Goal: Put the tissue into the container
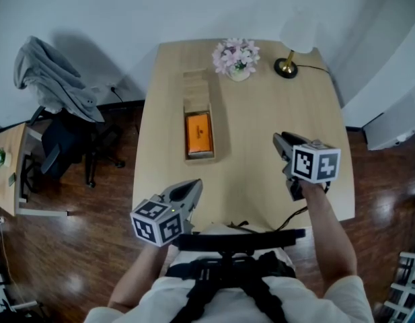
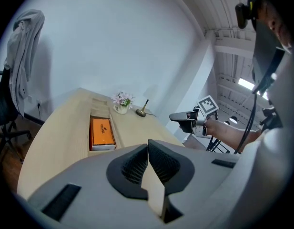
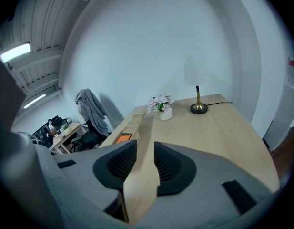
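Orange tissue pack (image 1: 199,132) lies inside wooden container (image 1: 197,86), mid tabletop (image 1: 261,113); flowers (image 1: 236,56), lamp (image 1: 288,59) behind. Left tongs (image 1: 192,190) pinched together, right tongs (image 1: 281,141) narrow, both empty.

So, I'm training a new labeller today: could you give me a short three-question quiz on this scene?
1. True or false: the orange pack lies inside the container.
2. Which of these stands nearest the flowers? A) chair B) lamp C) jacket
3. Fill in: nothing is between the right gripper's jaws, and they stand slightly ___.
Key: 1 true; 2 B; 3 apart.
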A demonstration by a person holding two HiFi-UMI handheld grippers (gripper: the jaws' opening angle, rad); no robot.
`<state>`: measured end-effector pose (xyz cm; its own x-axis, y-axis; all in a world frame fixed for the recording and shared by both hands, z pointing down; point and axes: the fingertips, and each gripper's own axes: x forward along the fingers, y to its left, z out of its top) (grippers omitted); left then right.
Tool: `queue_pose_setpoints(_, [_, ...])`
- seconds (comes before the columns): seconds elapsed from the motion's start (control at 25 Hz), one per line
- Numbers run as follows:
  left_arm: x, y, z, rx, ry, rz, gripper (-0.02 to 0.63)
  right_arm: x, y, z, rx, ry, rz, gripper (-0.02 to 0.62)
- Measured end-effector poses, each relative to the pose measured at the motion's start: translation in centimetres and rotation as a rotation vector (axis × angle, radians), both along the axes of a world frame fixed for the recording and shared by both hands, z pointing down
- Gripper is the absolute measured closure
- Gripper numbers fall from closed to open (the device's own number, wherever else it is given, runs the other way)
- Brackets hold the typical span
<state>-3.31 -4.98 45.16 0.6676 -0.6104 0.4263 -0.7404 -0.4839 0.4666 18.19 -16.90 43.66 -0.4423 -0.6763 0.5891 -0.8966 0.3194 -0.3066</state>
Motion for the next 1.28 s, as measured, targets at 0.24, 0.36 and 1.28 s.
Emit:
queue_pose_setpoints(0.24, [-0.3, 1.0, -0.1, -0.015, 0.004, 0.004, 0.606, 1.0, 3.1, -0.4, 0.016, -0.043, 0.004, 0.497])
queue_pose_setpoints(0.36, [-0.4, 1.4, -0.1, -0.022, 0.000, 0.003, 0.606, 1.0, 4.9, -0.9, 0.021, -0.064, 0.000, 0.497])
queue_pose_setpoints(1.28, [0.9, 3.8, -1.0, -0.007, -0.032, 0.059, 0.606, -1.6, 14.9, 1.9, -0.001, -0.076, -0.048, 0.529])
